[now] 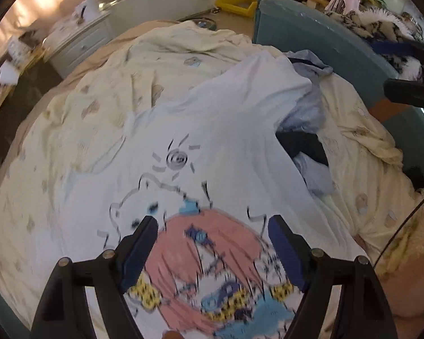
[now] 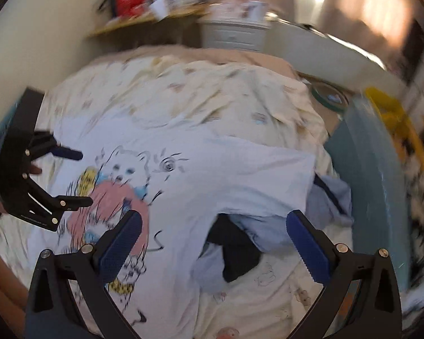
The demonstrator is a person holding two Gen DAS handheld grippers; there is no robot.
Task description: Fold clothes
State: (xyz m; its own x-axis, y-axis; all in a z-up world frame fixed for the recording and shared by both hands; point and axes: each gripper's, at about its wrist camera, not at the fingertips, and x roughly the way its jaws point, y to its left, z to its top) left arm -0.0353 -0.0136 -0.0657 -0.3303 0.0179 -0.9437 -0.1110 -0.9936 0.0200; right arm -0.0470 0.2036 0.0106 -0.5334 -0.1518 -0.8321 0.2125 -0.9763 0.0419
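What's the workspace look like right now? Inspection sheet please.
Surface: bed under a rumpled cream quilt with small prints.
Job's things: white T-shirt with cartoon print, spread print-up, not yet folded.
Clutter: heap of pale blue and dark clothes beside the shirt, partly under its edge.
Grippers: left gripper open above the print, holding nothing; right gripper open over shirt edge and heap, holding nothing.
Cables: thin dark cord at the bed's right edge.
Surroundings: white drawer unit, yellow tray on floor, teal bed frame; background blurred.
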